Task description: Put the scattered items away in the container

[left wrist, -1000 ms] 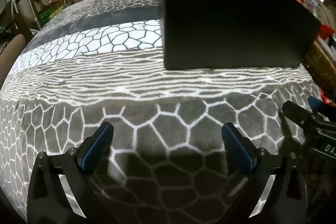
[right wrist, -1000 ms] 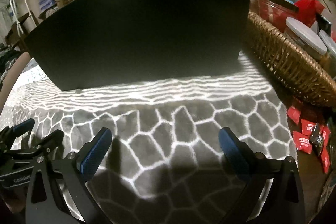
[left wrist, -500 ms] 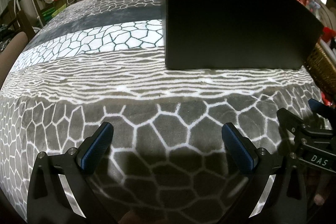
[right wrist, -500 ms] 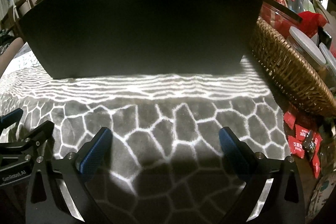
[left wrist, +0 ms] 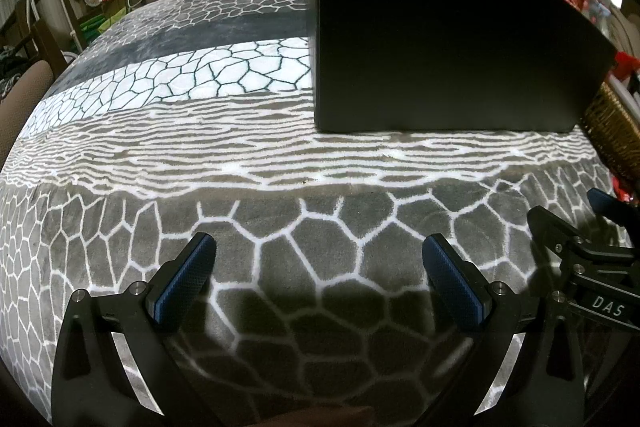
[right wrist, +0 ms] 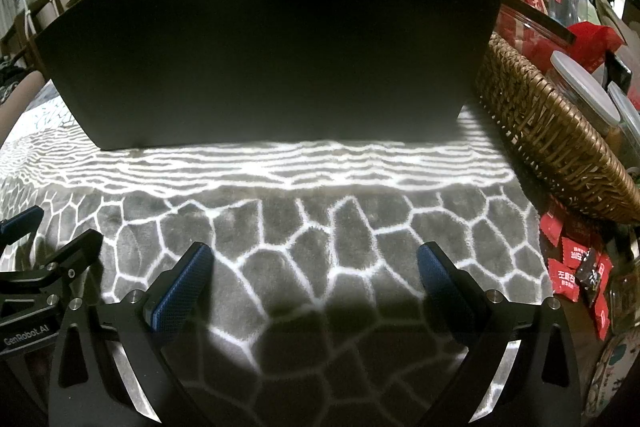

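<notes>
- Low across both wrist frames, my left gripper [left wrist: 320, 279] and right gripper [right wrist: 316, 279] hover over the grey patterned blanket [left wrist: 280, 227]; each has its blue-padded fingers wide apart, with nothing between them.
- Upper centre of the right frame: the black container [right wrist: 272, 43] stands upright on the blanket, its tall dark wall facing me. Its opening is not visible from this height, so I cannot tell what it holds.
- Lower right edge of the right frame: the scattered red sachets [right wrist: 576, 267] lie in a loose cluster, some overlapping, beside the blanket's edge and just below the wicker basket [right wrist: 560, 139]. They sit outside the line of my right fingers.
- Far right of the left frame: my right gripper shows close beside my left one.
- Judgement: no item is taken up yet; the task stands at its start.
- Risk one: the sachets are thin and flat, so a shallow closing could slip off them or pinch two at once.
- Risk two: the basket wall stands just beside the cluster, and a wide approach could knock it.
- Risk three: the container wall is high, so a low carry could strike it and push it along the blanket.
- Risk four: both tools being so close, a sideways swing could make them collide.
</notes>
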{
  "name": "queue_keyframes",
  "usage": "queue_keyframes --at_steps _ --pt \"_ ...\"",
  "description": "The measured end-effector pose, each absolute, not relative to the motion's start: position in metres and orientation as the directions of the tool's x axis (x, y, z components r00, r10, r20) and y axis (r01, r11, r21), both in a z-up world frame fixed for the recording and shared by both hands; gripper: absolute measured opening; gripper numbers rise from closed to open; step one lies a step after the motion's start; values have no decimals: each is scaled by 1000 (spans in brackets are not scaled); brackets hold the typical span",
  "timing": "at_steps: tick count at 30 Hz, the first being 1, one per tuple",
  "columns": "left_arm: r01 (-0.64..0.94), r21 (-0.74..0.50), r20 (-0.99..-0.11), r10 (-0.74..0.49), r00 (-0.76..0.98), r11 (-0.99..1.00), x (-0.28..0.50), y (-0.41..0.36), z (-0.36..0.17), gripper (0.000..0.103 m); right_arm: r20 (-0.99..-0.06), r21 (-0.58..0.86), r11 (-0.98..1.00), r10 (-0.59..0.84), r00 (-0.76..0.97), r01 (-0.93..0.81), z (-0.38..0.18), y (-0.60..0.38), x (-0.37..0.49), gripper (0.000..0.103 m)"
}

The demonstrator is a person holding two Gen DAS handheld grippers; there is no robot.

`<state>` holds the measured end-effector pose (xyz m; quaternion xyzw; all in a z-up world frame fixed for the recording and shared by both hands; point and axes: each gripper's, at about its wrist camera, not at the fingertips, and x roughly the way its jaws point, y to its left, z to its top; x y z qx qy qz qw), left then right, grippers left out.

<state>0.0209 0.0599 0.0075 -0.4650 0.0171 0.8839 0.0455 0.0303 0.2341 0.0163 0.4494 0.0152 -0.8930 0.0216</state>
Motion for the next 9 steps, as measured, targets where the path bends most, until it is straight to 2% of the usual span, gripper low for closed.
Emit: queue_keyframes --at_steps 9 --pt "-97 -12 -824 64 -563 -995 21 60 8 103 -803 -8 -999 -25 -595 53 16 233 30 103"
